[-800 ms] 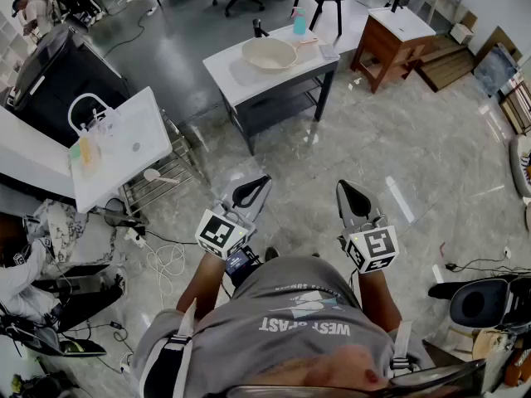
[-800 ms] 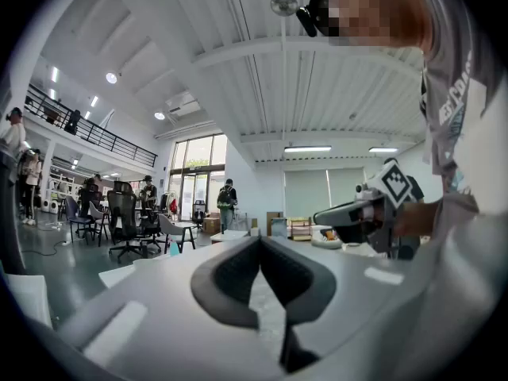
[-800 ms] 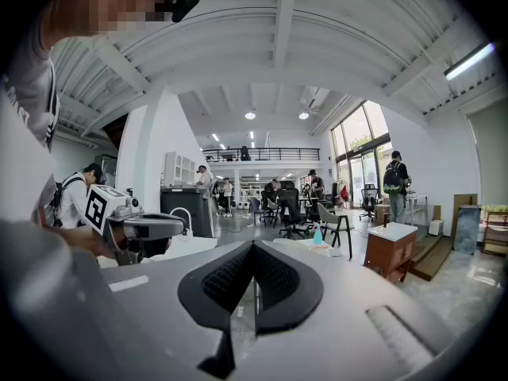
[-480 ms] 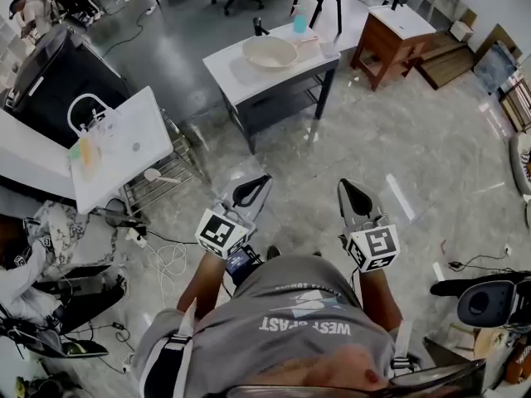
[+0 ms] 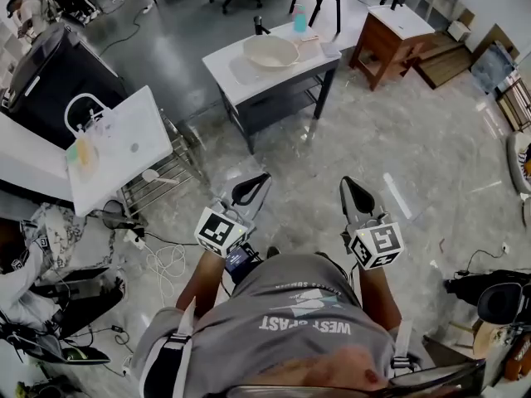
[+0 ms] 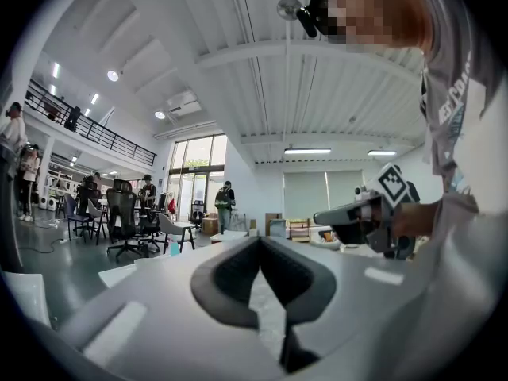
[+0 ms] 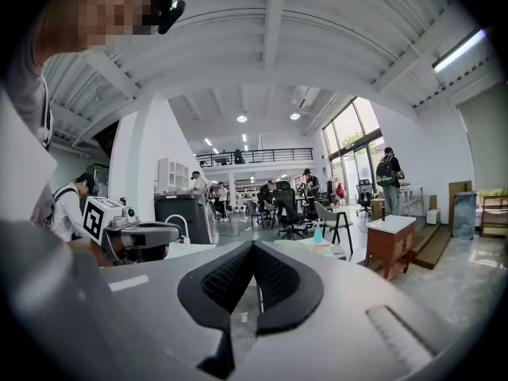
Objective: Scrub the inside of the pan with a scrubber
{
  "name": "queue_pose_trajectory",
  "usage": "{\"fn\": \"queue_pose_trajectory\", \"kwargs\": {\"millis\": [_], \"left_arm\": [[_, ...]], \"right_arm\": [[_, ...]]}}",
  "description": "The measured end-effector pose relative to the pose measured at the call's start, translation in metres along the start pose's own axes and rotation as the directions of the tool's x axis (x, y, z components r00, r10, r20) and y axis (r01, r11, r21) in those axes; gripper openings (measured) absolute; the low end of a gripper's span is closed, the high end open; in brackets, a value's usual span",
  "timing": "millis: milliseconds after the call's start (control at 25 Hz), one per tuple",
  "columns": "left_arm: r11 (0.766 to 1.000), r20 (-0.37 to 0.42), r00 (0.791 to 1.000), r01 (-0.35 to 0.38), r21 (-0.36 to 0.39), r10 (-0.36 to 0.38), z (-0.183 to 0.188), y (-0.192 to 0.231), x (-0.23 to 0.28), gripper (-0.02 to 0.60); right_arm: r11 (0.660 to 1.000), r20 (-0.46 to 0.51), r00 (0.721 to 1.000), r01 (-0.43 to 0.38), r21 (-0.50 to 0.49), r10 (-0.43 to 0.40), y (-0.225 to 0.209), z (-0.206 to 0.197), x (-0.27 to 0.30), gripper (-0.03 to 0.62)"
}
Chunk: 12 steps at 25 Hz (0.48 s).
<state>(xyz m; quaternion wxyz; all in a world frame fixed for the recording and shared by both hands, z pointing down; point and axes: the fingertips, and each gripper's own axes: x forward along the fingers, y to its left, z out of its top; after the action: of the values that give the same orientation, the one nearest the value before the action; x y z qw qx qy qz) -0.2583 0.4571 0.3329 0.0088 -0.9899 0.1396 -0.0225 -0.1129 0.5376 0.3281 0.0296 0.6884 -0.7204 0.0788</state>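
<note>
at lower centre the left gripper (image 5: 249, 191) and right gripper (image 5: 358, 196) each had jaws pressed together on nothing. the pan (image 5: 270, 51) sat on a table (image 5: 236, 77) at top centre, well apart from them.

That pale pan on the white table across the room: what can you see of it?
The pan is round, shallow and cream-coloured, with an inside that looks empty. It sits upright on the white table, its pale handle pointing to the picture's right, with a blue bottle standing just beyond the handle. Only the tabletop appears to touch it; its material is too far off to tell.
</note>
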Motion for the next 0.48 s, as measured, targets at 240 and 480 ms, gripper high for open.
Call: {"fn": "queue_pose_trajectory", "kwargs": {"millis": [240, 480], "left_arm": [[1.0, 0.001, 1.0, 0.019, -0.005, -0.019, -0.003, 0.009, 0.009, 0.002], [1.0, -0.017, 1.0, 0.005, -0.006, -0.005, -0.007, 0.032, 0.037, 0.002]], "right_arm": [[0.999, -0.005, 1.0, 0.024, 0.022, -0.024, -0.011, -0.004, 0.009, 0.002], [0.998, -0.003, 0.999, 0.05, 0.038, -0.05, -0.054, -0.002, 0.034, 0.002]]}}
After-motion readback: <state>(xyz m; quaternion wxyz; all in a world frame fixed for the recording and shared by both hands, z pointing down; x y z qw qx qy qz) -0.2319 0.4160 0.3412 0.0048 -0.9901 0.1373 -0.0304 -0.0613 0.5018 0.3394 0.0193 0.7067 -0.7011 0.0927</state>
